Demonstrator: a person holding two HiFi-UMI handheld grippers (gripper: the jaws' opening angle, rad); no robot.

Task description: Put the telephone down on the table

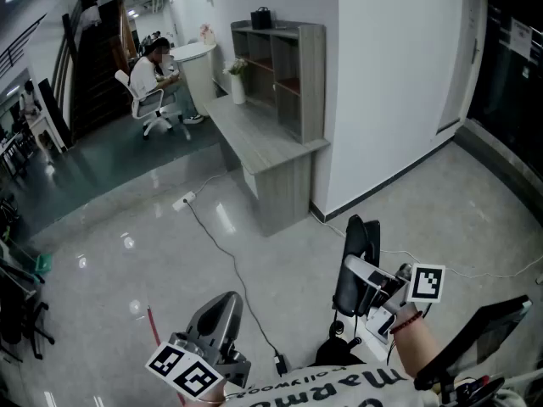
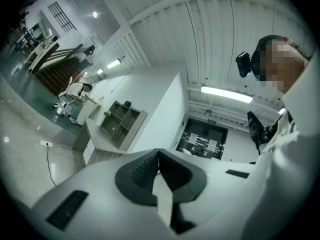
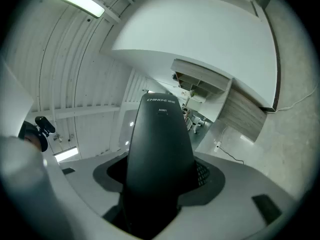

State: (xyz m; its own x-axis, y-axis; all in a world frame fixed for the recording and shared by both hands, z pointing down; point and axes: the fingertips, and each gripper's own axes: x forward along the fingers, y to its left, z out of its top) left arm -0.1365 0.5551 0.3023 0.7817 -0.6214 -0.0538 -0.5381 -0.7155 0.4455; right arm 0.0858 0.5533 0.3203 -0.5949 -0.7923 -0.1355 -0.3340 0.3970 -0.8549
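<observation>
Black telephone (image 3: pixel 159 129), lower end cut off at 6 o'clock, clamped in the right gripper (image 3: pixel 160 179). Jaws of the left gripper (image 2: pixel 159 170) together, nothing between them.

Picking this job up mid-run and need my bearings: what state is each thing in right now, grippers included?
Left gripper: shut, nothing between its jaws.
Right gripper: shut on the telephone.
Telephone: clamped, sticking out past the jaws, not on the table.
Table: across the floor, against the wall, no telephone on it.
</observation>
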